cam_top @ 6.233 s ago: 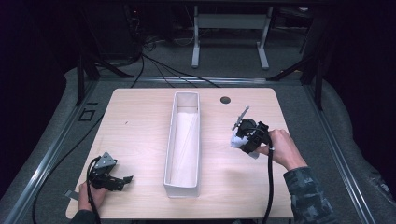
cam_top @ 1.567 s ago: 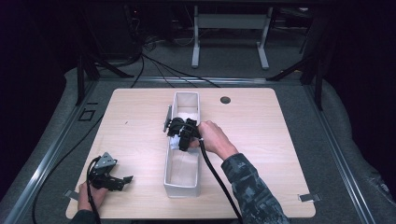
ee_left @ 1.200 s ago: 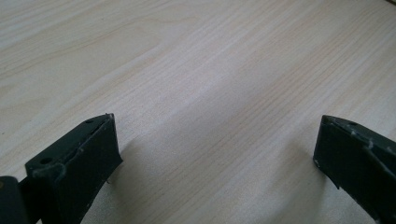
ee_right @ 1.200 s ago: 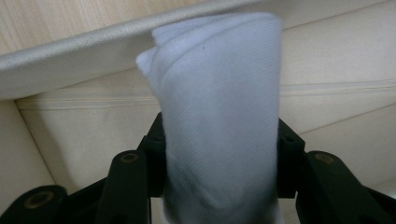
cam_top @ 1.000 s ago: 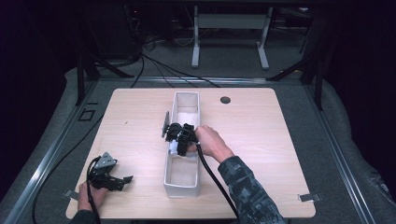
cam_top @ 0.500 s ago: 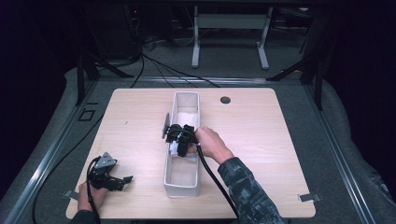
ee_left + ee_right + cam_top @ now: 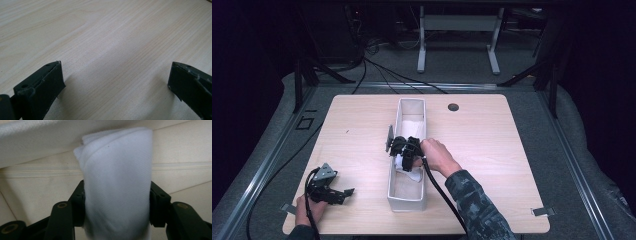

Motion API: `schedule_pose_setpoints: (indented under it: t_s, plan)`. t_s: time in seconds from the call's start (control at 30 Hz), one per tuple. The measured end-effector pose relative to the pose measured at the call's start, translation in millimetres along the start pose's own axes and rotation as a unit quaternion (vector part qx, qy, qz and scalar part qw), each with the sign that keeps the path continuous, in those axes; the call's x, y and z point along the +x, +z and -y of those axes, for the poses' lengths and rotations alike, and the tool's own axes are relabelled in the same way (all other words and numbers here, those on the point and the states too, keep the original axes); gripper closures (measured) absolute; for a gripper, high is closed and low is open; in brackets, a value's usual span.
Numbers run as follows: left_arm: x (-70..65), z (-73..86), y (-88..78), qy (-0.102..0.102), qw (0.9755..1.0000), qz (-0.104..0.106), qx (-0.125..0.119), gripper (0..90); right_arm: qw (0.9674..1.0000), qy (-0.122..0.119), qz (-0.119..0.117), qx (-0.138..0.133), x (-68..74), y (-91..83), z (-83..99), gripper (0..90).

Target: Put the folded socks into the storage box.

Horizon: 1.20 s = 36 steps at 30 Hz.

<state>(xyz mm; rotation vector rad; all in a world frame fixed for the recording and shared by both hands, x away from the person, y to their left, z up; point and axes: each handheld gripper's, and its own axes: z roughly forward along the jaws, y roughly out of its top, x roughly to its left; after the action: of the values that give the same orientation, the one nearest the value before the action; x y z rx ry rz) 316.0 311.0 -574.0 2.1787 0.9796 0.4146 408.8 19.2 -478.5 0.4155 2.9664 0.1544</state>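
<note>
worktop (image 7: 492, 150): pale wood-grain top, rounded corners, a small dark round grommet (image 7: 453, 107) at its far side, well beyond the right tongs. no brand, label or writing can be read on anything here.

bin (image 7: 404, 200): long, narrow, white, open-topped, lying lengthwise from the near edge toward the far edge at mid-worktop; the right tongs hang over its middle, the left tongs sit well off to its left.

right hand (image 7: 438, 156): forearm in a camouflage sleeve reaching in from the near right, hand wrapped round the tool's body, black cable trailing back along the arm.

left hand (image 7: 307, 210): low at the near left corner, gripping its tool close to the worktop.

right tongs (image 7: 404, 154): clamped on a white cloth; in the right gripper view (image 7: 117, 220) both black jaws press the fabric's sides.

left tongs (image 7: 343, 194): jaws wide apart, nothing between them, bare wood beneath (image 7: 116, 82).

white cloth (image 7: 117, 185): rolled or folded, fine weave, held between the right tongs' jaws inside the bin, its lower end (image 7: 408, 172) near the bin floor.
</note>
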Motion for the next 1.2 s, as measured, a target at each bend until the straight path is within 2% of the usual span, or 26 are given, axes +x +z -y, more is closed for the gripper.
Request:
schedule_pose_setpoints:
  t_s: [0.2, 0.47, 0.53, 0.73, 0.83, 0.87, 1.2]
  plan:
    - [0.0, 0.0, 0.0, 0.000, 1.0000, 0.000, 0.000, 0.1, 0.9999, 0.005, -0.010, 0.001, 2.7, 4.7, -1.6, 31.7]
    - [0.0, 0.0, 0.0, 0.000, 1.0000, 0.000, 0.000, 0.1, 0.9996, 0.005, -0.027, -0.003, 3.5, 0.5, -0.3, 18.1]
    - [0.0, 0.0, 0.0, 0.000, 1.0000, 0.000, 0.000, 0.1, 0.9994, 0.003, -0.033, -0.011, 2.9, -1.6, 0.9, 14.9]
    - [0.0, 0.0, 0.0, 0.000, 1.0000, 0.000, 0.000, 0.1, 0.9986, 0.011, -0.031, -0.042, 1.6, -15.3, 6.1, 5.4]
    - [0.0, 0.0, 0.0, 0.000, 1.0000, 0.000, 0.000, 0.1, 0.9977, 0.017, -0.027, -0.060, 0.9, -23.3, 9.8, 3.5]
    - [0.0, 0.0, 0.0, 0.000, 1.0000, 0.000, 0.000, 0.1, 0.9978, 0.018, -0.030, -0.057, 0.4, -26.9, 10.8, 3.0]
    - [0.0, 0.0, 0.0, 0.000, 1.0000, 0.000, 0.000, 0.1, 0.9957, 0.025, -0.015, -0.088, 1.1, -58.3, 27.8, 0.6]
